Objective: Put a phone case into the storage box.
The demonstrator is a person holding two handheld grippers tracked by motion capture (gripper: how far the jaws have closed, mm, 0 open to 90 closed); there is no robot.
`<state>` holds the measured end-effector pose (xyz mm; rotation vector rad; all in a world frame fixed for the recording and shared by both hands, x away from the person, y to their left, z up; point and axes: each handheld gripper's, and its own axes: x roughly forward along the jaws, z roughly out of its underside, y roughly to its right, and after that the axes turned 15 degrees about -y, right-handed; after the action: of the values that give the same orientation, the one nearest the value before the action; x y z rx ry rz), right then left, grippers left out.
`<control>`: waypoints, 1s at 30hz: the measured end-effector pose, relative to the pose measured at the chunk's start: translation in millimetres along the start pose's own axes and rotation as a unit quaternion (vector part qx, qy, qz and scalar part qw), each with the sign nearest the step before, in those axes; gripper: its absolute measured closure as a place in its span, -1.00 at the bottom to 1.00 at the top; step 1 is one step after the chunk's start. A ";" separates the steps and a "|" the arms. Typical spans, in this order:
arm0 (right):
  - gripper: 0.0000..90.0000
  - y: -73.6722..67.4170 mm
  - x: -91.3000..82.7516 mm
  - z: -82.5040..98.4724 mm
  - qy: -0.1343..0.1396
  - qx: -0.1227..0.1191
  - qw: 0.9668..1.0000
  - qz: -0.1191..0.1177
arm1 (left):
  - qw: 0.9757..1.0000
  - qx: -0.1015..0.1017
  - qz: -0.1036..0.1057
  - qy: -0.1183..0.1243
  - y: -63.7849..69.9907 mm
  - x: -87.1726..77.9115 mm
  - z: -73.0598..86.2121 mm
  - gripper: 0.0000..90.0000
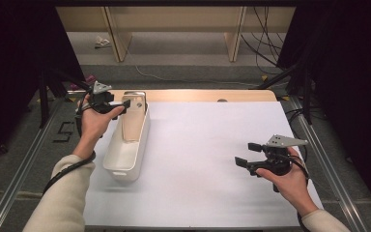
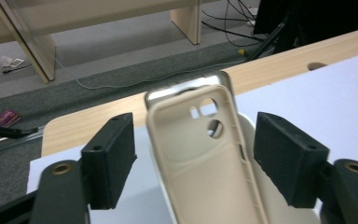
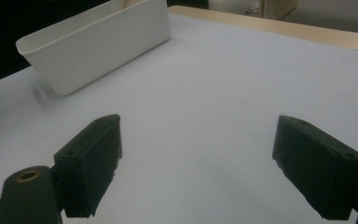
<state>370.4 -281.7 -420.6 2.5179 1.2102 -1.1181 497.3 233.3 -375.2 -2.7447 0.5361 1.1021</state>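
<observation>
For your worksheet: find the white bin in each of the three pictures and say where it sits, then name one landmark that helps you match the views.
High view: the white bin lies left of centre on the white sheet, by the left gripper.
Left gripper view: its rim peeks out behind the beige phone case, bottom centre.
Right gripper view: upper left.
Shared landmark: the table's wooden far edge.

The person wears cream sleeves point(image 1: 60, 193). Each black gripper point(image 1: 110, 104) has blocky jaws, a grey three-cornered plate point(image 1: 284, 140) and a black cable point(image 1: 65, 170).

Even overhead light, dark margins, soft shadows, slight blur, mild glare on white table point(image 1: 207, 159).
</observation>
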 end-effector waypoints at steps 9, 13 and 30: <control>-0.63 3.0 -1.6 0.5 -0.002 0.004 1.000 0.003 | 0.999 -0.003 0.034 0.017 17.4 -29.3 23.5 -0.75; -0.63 3.2 -1.0 0.4 -0.004 0.004 1.000 0.004 | 0.999 0.012 0.036 0.016 27.0 -39.2 32.8 -0.87; -0.64 6.7 -6.6 5.4 -0.007 0.006 1.000 0.009 | 0.992 0.050 0.105 0.038 82.9 -59.1 67.0 -0.98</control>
<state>369.5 -292.5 -421.3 2.5199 1.1801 -1.1400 383.8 189.7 -382.3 -2.7003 0.8836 0.9836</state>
